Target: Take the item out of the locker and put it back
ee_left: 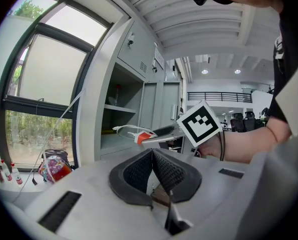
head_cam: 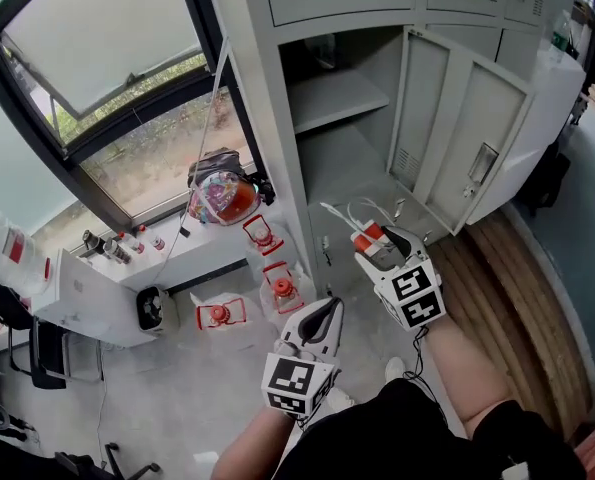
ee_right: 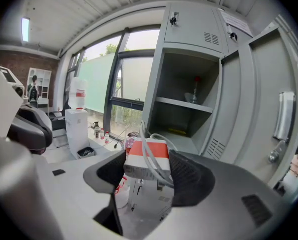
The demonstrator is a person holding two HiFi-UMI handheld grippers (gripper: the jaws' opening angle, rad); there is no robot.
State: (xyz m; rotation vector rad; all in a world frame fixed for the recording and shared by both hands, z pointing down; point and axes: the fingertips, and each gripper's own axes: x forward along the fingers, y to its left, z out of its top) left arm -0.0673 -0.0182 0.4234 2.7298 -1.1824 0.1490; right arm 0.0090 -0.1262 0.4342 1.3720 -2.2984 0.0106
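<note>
My right gripper (head_cam: pixel 375 243) is shut on a white and orange box (head_cam: pixel 370 238) wound with a white cable. It holds the box in the air just outside the open grey locker (head_cam: pixel 277 118), near the lower compartment. In the right gripper view the box (ee_right: pixel 144 160) sits squarely between the black pads (ee_right: pixel 191 176), with the locker shelf (ee_right: pixel 181 105) beyond. My left gripper (head_cam: pixel 326 310) hangs lower and to the left, shut with nothing in it. Its pads (ee_left: pixel 166 171) meet in the left gripper view, where the box (ee_left: pixel 144 137) shows ahead.
The locker door (head_cam: pixel 467 138) stands swung open to the right. Clear water jugs with red handles (head_cam: pixel 280 288) stand on the floor left of the locker. A colourful bag (head_cam: pixel 222 196) lies on the window ledge. Wooden flooring (head_cam: pixel 522 298) runs along the right.
</note>
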